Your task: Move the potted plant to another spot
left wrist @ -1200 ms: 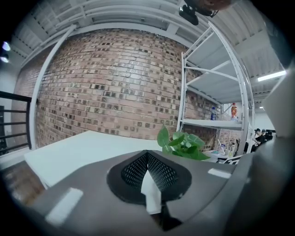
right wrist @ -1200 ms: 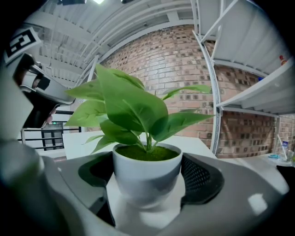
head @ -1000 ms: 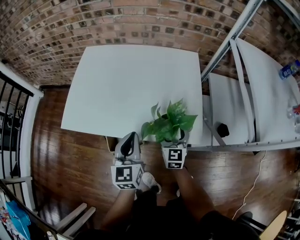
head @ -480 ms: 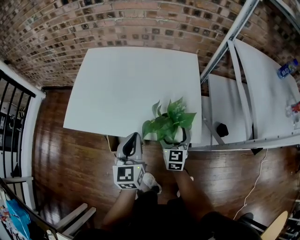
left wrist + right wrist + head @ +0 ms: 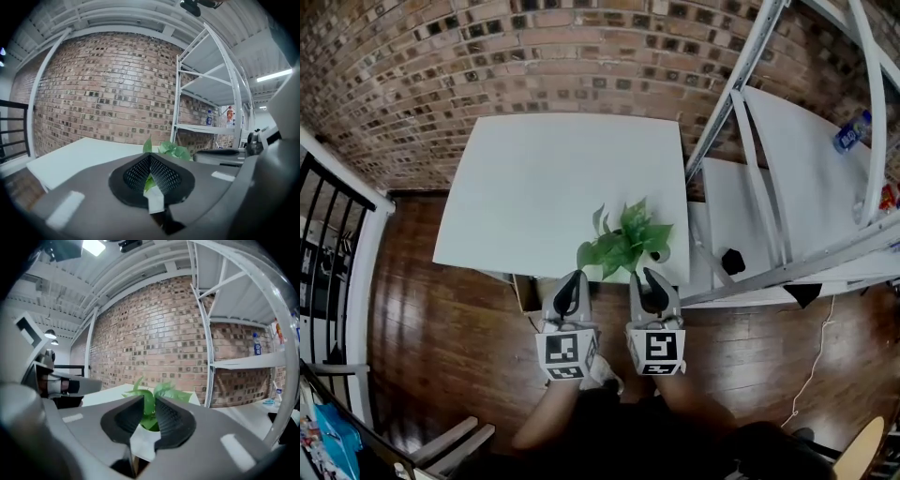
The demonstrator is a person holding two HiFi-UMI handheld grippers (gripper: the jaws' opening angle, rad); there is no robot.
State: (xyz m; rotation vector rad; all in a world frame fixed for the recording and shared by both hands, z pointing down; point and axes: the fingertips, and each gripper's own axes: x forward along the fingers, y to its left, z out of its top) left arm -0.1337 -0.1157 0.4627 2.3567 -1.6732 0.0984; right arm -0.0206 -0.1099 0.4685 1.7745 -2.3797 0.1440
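Brickwork, red-brown and rough, makes up the brick wall (image 5: pixel 534 56) at the far side, and a dark polished plank wooden floor (image 5: pixel 441 319) lies below it. A tall white metal shelving rack (image 5: pixel 787 187) stands at the right. A blue-labelled clear bottle (image 5: pixel 849 131) sits on one of its shelves, and a small black object (image 5: pixel 732 260) lies on a lower one. A plain white rectangular table (image 5: pixel 553 178) stands against the wall, just beside the rack.

The green leafy potted plant (image 5: pixel 623 242) stands on that table at its near right corner, close to the front edge. Its white pot is mostly hidden under the leaves.

Both tools are held side by side over the floor at the table's near edge, pointing at the plant. The grey left gripper (image 5: pixel 573 277) has its black mesh pads pressed together with nothing between them. The grey right gripper (image 5: pixel 649 274) has just been closing its jaws. They stand a narrow gap apart and grip nothing. In the right gripper view the leaves show beyond the gap, apart from the pads.
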